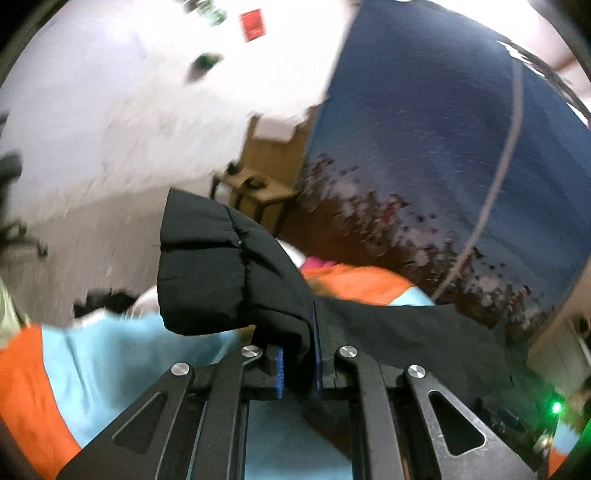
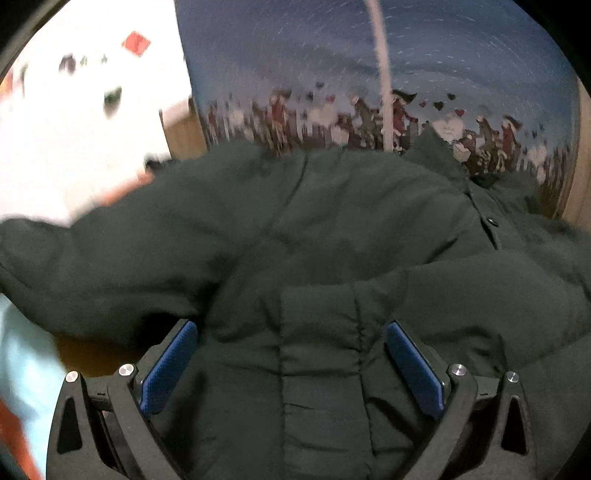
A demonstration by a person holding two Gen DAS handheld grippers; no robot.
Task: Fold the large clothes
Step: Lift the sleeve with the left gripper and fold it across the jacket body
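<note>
The left tongs [image 1: 298, 347] are pinching the black padded jacket [image 1: 221, 266] — lifting its sleeve above the orange-and-blue bedding [image 1: 92, 369]; the right tongs [image 2: 291, 369] are gaping wide — straddling the jacket's padding, pads not pressing it.

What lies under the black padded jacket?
Under the black padded jacket lies a light-blue and orange cover, with something pink behind. Whatever lies beneath the jacket's body stays covered.

A blue wall hanging [image 1: 424, 110] with small figures along its lower edge hangs behind. An orange and light-blue cover [image 1: 92, 369] lies below. A red square [image 1: 252, 23] marks the white wall [image 1: 92, 129].
</note>
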